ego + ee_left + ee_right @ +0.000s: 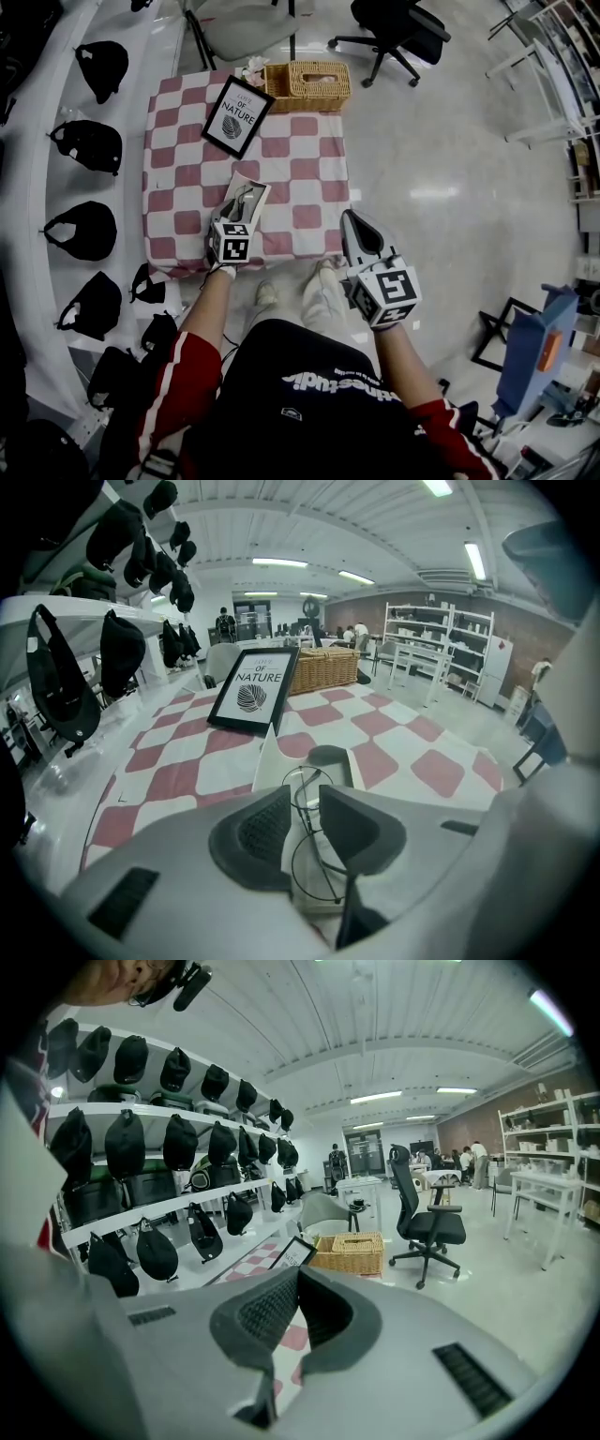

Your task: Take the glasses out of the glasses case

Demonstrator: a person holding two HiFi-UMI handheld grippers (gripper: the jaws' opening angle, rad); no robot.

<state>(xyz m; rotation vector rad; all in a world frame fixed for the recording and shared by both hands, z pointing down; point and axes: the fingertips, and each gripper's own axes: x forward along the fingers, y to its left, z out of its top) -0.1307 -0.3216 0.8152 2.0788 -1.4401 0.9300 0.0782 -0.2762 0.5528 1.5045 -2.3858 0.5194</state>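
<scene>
A white glasses case (249,194) lies open on the pink-and-white checked table (309,178), near its front edge. In the left gripper view the case (267,766) shows its raised lid, and thin round wire glasses (317,862) sit over it. My left gripper (244,204) is right above the case, and its jaws (305,808) are closed on the wire frame between the two lenses. My right gripper (356,223) hangs shut and empty by the table's front right corner, its pads (272,1312) pressed together.
A framed "Nature" print (238,116) leans at the back of the table beside a wicker basket (307,84). Shelves of black caps (89,145) run along the left. An office chair (398,28) stands on the floor beyond the table.
</scene>
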